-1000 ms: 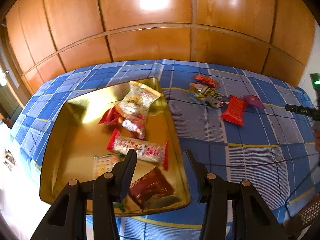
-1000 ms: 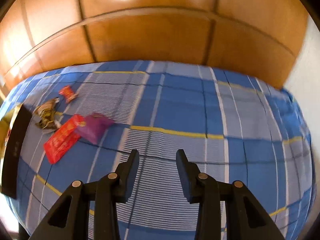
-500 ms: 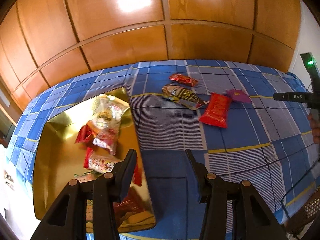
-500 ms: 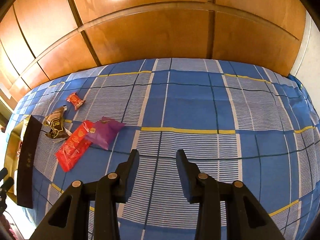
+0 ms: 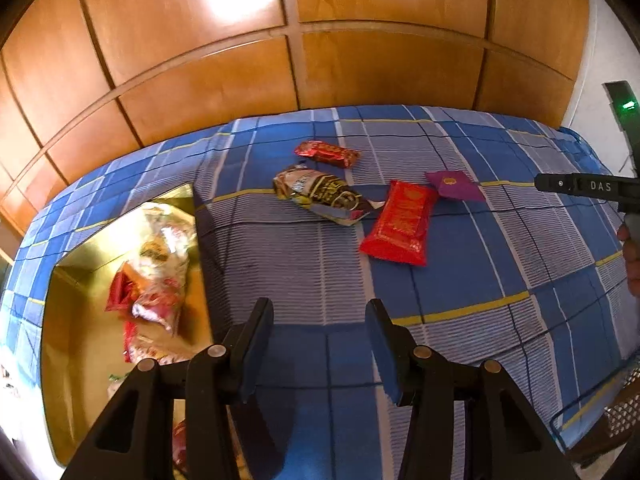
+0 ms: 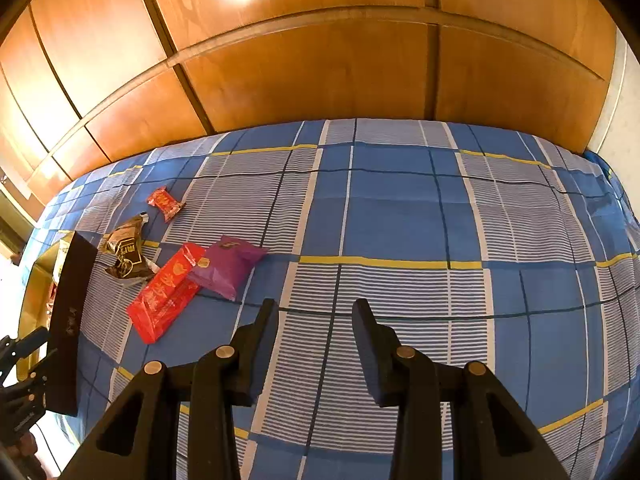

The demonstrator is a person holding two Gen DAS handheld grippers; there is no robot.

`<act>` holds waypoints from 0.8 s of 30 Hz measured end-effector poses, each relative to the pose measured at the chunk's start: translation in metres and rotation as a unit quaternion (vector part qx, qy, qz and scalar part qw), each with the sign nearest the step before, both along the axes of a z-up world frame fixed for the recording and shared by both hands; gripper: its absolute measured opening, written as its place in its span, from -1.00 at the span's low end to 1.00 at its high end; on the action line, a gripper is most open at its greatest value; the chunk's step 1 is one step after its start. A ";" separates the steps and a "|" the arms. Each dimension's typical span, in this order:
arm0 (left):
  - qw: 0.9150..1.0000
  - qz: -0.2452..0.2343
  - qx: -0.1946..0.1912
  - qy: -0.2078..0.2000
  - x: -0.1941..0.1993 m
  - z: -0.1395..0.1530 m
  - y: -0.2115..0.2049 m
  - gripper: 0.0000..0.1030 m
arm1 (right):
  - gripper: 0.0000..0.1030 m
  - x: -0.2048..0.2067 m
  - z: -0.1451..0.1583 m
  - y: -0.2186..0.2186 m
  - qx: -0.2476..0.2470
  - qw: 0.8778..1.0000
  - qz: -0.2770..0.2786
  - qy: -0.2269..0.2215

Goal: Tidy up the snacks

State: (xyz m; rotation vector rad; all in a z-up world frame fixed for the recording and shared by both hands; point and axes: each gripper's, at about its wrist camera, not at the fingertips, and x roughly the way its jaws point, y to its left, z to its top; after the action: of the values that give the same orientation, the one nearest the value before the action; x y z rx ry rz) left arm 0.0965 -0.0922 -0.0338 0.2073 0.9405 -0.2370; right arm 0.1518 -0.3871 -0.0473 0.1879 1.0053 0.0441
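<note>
1. We see our left gripper above the blue plaid cloth, jaws apart with a moderate gap and nothing between them.
2. Our right gripper hangs over bare cloth, jaws likewise parted and empty.
3. In the left view the gold tray lies at 9 o'clock from the left gripper, with several wrapped snacks piled inside it.
4. Four snacks lie loose on the cloth, at about 12 to 1 o'clock from the left gripper.
5. The big red packet is the nearest of them.
6. The purple packet lies at 1 o'clock from the big red one, touching or overlapping its corner.
7. The brown-gold wrapper lies at 9 o'clock from the big red packet, just beside it.
8. The small red packet lies at 12 o'clock from the brown-gold wrapper, a little apart.
9. In the right view these four sit at 10 o'clock from the right gripper, the big red packet closest.
</note>
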 end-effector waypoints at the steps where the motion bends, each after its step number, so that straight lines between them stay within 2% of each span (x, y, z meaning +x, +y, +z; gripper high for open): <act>1: 1.000 -0.004 -0.001 0.001 0.003 0.000 -0.004 -0.06 | -0.26 0.000 0.000 0.000 0.001 1.000 0.000 0.000; 11: 0.998 -0.054 0.004 0.017 0.043 -0.015 -0.046 -0.05 | -0.25 -0.001 0.004 0.003 0.008 1.000 0.005 -0.002; 15: 0.996 -0.085 0.009 0.027 0.057 -0.028 -0.068 0.11 | -0.25 -0.002 0.005 0.006 0.008 1.000 0.012 -0.003; 19: 0.993 -0.115 0.020 0.034 0.073 -0.041 -0.089 0.12 | -0.25 -0.002 0.007 0.007 0.011 1.000 0.014 -0.005; 24: 0.991 -0.125 0.024 0.050 0.096 -0.057 -0.108 0.12 | -0.23 -0.002 0.009 0.008 0.014 1.000 0.014 -0.008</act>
State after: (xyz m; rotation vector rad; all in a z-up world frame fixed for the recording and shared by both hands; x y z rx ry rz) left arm 0.1926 -0.2002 -0.0905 0.3617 1.0201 -0.4594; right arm 0.1501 -0.3790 -0.0387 0.1986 0.9920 0.0851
